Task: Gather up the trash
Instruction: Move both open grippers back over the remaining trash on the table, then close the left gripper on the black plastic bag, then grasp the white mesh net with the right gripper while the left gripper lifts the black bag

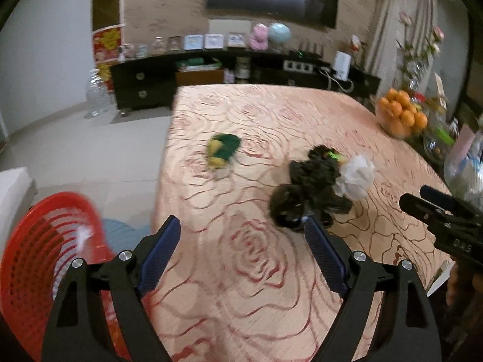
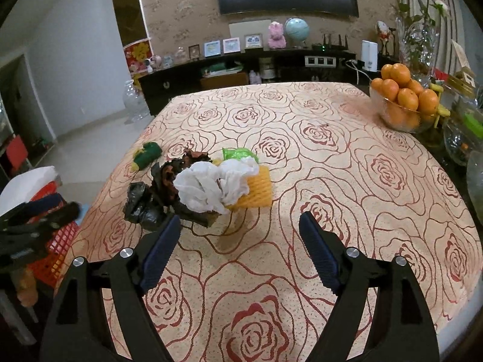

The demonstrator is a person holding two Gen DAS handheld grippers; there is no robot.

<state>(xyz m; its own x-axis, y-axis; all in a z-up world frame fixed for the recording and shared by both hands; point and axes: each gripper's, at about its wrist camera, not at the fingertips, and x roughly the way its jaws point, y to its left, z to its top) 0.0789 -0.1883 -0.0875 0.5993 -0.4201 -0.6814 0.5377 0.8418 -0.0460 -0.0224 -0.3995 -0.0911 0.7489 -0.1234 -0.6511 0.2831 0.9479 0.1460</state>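
A: Where's the trash sitting?

B: Mid-frame in the right wrist view, on the rose-patterned peach tablecloth [image 2: 332,181]: a crumpled white tissue wad [image 2: 211,188] leaning on a yellow foam fruit net [image 2: 259,191], crumpled black plastic bags [image 2: 145,205] to its left, a scrunched green plastic wrapper [image 2: 238,154] behind, and a green-and-yellow wrapper [image 2: 146,155] apart at the upper left.

A: And the grippers?

B: Both spread wide, holding nothing. The right gripper [image 2: 240,235] sits just short of the pile; the left gripper [image 1: 241,235] has its right finger beside the black bags. The red plastic mesh basket [image 1: 39,256] is at lower left.

A: How will it handle?

B: Probably light, soft and springy. The tissue should crush easily; pinch its bulging middle. The bags look slippery, so grab a thick fold.
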